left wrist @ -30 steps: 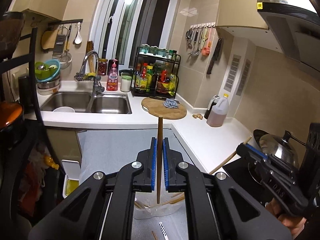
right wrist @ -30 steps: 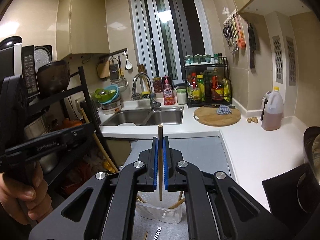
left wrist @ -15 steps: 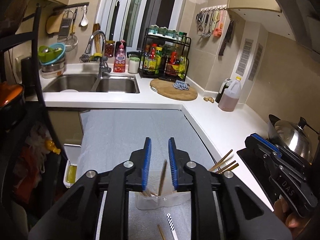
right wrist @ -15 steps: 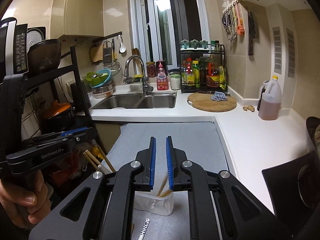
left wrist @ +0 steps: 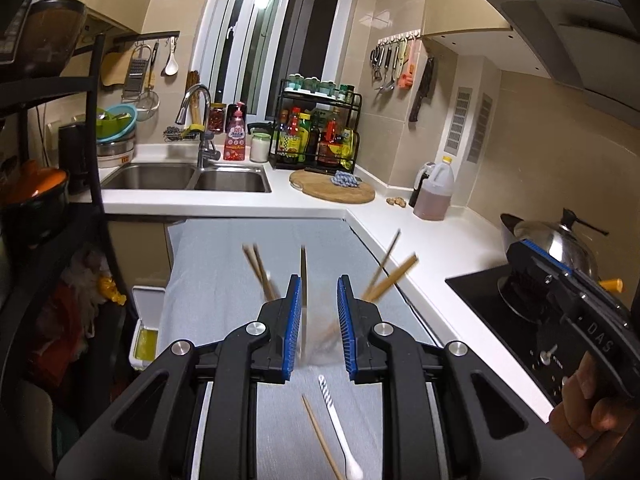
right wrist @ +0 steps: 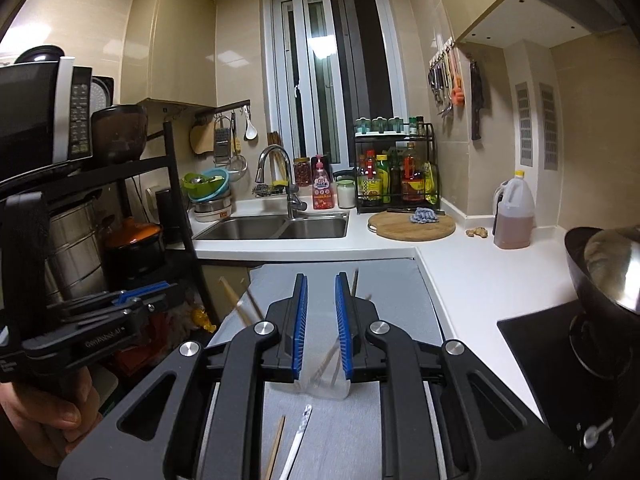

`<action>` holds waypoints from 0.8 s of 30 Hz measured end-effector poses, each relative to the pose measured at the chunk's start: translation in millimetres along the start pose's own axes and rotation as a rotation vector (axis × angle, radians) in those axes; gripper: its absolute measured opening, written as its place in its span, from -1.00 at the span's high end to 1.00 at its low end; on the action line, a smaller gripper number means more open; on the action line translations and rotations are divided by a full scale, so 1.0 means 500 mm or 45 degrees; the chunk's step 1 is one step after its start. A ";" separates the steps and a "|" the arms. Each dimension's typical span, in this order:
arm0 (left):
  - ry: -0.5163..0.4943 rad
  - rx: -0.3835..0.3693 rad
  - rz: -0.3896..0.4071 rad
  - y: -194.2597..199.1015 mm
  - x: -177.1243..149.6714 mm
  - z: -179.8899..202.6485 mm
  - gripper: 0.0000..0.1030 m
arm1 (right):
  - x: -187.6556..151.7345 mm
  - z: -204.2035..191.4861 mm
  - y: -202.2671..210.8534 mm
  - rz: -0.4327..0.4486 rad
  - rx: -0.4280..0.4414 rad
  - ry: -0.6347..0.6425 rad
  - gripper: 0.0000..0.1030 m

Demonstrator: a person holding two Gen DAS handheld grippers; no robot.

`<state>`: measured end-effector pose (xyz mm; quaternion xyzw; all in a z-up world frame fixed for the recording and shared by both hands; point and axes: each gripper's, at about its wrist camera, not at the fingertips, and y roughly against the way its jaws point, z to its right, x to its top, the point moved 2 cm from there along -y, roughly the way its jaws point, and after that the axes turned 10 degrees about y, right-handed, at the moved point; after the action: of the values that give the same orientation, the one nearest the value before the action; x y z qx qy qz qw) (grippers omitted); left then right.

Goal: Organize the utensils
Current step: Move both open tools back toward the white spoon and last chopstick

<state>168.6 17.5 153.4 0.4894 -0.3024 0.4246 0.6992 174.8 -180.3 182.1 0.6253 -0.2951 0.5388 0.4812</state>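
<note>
A: Left gripper (left wrist: 318, 328): matte black linkage arms with triangular cut-outs, four round silver pivot screws, blue ribbed pads on the inner faces of both fingers.

B: Right gripper (right wrist: 321, 328) has the same build. Seen from the left one, its black handle body carries raised "DAS" lettering, blue strip on top, one small silver screw.

A: Left one's side reads white "GenRobot.AI". Bare hands, no sleeves visible.

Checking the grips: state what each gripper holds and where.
Nothing. The left gripper and right gripper have just opened; their chopsticks stand loose in the clear container.
</note>
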 end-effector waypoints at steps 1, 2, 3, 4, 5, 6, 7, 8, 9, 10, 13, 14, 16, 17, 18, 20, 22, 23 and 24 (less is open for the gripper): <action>0.007 -0.001 -0.008 0.007 -0.024 -0.005 0.64 | -0.011 -0.004 0.013 0.002 -0.002 -0.001 0.70; 0.014 -0.001 -0.019 0.011 -0.045 -0.010 0.64 | -0.024 -0.009 0.026 0.002 -0.002 -0.002 0.70; 0.020 0.005 -0.034 0.014 -0.072 -0.017 0.64 | -0.043 -0.015 0.039 -0.002 0.001 -0.004 0.70; 0.025 0.009 -0.048 0.014 -0.090 -0.024 0.64 | -0.061 -0.021 0.049 -0.005 0.001 -0.006 0.70; 0.026 0.017 -0.066 0.013 -0.113 -0.030 0.64 | -0.078 -0.025 0.055 -0.013 -0.002 -0.012 0.70; 0.019 0.027 -0.076 0.014 -0.131 -0.033 0.64 | -0.094 -0.028 0.058 -0.024 0.000 -0.020 0.70; 0.002 0.046 -0.089 0.013 -0.156 -0.037 0.64 | -0.121 -0.033 0.059 -0.047 0.009 -0.032 0.70; -0.004 0.063 -0.106 0.011 -0.182 -0.043 0.64 | -0.141 -0.036 0.059 -0.064 0.015 -0.041 0.70; 0.003 0.065 -0.125 0.009 -0.203 -0.050 0.64 | -0.166 -0.037 0.058 -0.090 0.020 -0.057 0.72; 0.013 0.066 -0.141 0.007 -0.215 -0.057 0.64 | -0.182 -0.037 0.056 -0.108 0.023 -0.071 0.74; 0.044 0.072 -0.220 -0.007 -0.276 -0.082 0.64 | -0.255 -0.030 0.048 -0.185 0.039 -0.118 0.88; 0.048 0.075 -0.240 -0.011 -0.293 -0.087 0.64 | -0.272 -0.026 0.047 -0.204 0.040 -0.129 0.89; 0.064 0.066 -0.291 -0.022 -0.328 -0.096 0.64 | -0.308 -0.018 0.047 -0.250 0.031 -0.139 0.88; 0.065 0.065 -0.316 -0.027 -0.346 -0.097 0.64 | -0.327 -0.013 0.047 -0.274 0.026 -0.145 0.88; 0.064 0.063 -0.339 -0.032 -0.364 -0.096 0.64 | -0.342 -0.009 0.047 -0.294 0.025 -0.153 0.88; 0.076 0.060 -0.377 -0.037 -0.395 -0.092 0.44 | -0.367 -0.002 0.044 -0.331 0.026 -0.169 0.88; 0.086 0.047 -0.405 -0.038 -0.423 -0.081 0.01 | -0.391 0.001 0.040 -0.369 0.035 -0.179 0.84; 0.075 0.042 -0.414 -0.038 -0.435 -0.073 0.01 | -0.401 -0.001 0.039 -0.382 0.036 -0.178 0.82; 0.053 0.038 -0.428 -0.040 -0.449 -0.060 0.01 | -0.410 -0.003 0.037 -0.394 0.038 -0.180 0.82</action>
<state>84.1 -24.3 -53.7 0.5342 -0.1954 0.3163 0.7592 107.6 -216.6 -9.2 0.7067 -0.2203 0.4172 0.5273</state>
